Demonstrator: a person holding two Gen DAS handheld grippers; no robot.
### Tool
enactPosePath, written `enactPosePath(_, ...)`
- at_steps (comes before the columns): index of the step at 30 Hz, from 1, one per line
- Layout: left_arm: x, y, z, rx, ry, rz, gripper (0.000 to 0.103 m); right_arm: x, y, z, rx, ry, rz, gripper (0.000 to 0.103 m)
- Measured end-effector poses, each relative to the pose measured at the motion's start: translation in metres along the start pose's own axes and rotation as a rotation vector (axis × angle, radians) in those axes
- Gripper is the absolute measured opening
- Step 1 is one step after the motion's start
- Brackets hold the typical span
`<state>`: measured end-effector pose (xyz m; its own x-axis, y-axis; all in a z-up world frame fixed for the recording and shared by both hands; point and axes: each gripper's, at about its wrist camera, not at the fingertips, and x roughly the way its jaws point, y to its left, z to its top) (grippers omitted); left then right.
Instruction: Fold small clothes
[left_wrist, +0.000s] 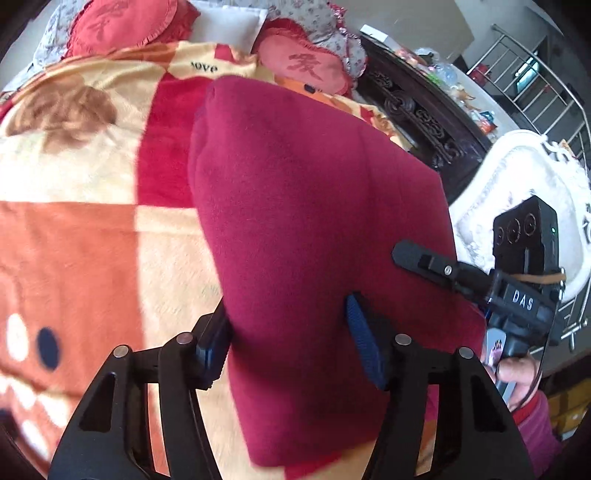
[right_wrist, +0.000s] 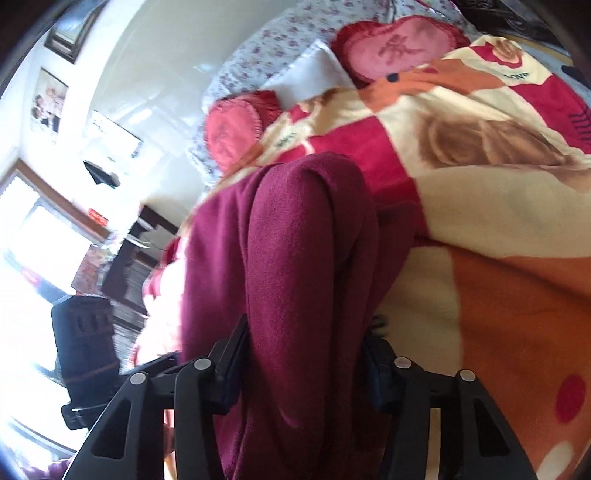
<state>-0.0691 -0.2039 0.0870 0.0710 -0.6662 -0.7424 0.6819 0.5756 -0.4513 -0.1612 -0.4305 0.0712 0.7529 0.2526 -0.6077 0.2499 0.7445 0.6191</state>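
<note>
A dark red knitted garment (left_wrist: 314, 206) lies folded on a patterned fleece blanket (left_wrist: 74, 229). My left gripper (left_wrist: 291, 347) straddles its near edge, with the cloth filling the gap between the blue pads. In the left wrist view the right gripper (left_wrist: 424, 258) reaches onto the garment's right edge. In the right wrist view the garment (right_wrist: 295, 266) bulges up in a thick fold, and my right gripper (right_wrist: 306, 365) is shut on that fold. The left gripper's body (right_wrist: 85, 343) shows dark at the left.
Two red heart-shaped cushions (left_wrist: 306, 66) and a white pillow (left_wrist: 229, 22) lie at the head of the bed. A dark carved headboard (left_wrist: 417, 103) and a white padded chair (left_wrist: 524, 192) stand to the right. A bright window (right_wrist: 33, 251) is at the left.
</note>
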Motion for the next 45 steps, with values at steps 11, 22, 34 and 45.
enactPosePath(11,-0.065,0.018,-0.042,-0.021,-0.022,0.073,0.059,-0.003,0.066,-0.034,-0.062,-0.013,-0.032,0.043)
enactPosePath(22,-0.006,0.055,-0.023,-0.159,0.021,-0.022,0.070,0.006,0.024,-0.015,-0.027,-0.003,-0.080,0.065)
enactPosePath(34,0.009,0.029,-0.003,-0.141,0.067,-0.170,0.074,0.027,-0.010,-0.008,0.132,0.150,0.198,0.051)
enactPosePath(45,-0.083,0.053,-0.066,-0.075,0.089,0.156,0.074,0.036,0.055,-0.073,0.049,0.271,0.151,0.056)
